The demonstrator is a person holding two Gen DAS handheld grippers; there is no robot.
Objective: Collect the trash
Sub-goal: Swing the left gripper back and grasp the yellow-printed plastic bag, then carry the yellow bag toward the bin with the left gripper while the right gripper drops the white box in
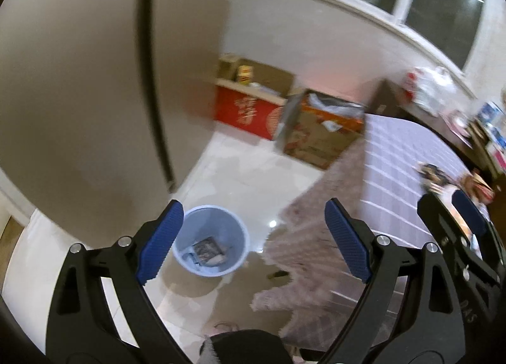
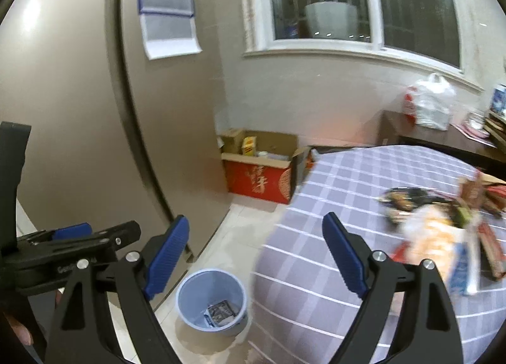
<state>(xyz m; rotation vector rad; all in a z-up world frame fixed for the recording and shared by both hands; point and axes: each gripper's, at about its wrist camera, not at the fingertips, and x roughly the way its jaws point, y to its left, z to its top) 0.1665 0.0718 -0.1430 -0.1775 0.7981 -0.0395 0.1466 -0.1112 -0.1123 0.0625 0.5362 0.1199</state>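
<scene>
Both sets of jaws wide apart, nothing between: left gripper point(image 1: 254, 221), right gripper point(image 2: 256, 237). Blue bin point(image 2: 211, 300) down on the floor at six o'clock, a few wrappers point(image 2: 221, 312) already inside. Remaining trash point(image 2: 442, 231) heaped on the checked bench point(image 2: 332, 193) at three o'clock. Probably light, crinkly, slippery packets; best pinched at a flat edge or corner. Heap blurred, cut off at the frame edge, single pieces hard to tell.

1. The wrappers point(image 2: 442, 237) on the worktop point(image 2: 348, 190), right of the right gripper point(image 2: 256, 253), are smeared by blur.
2. The scraps in the bin point(image 1: 210, 240), between the left gripper's point(image 1: 253, 237) fingers, are too small to identify.
</scene>
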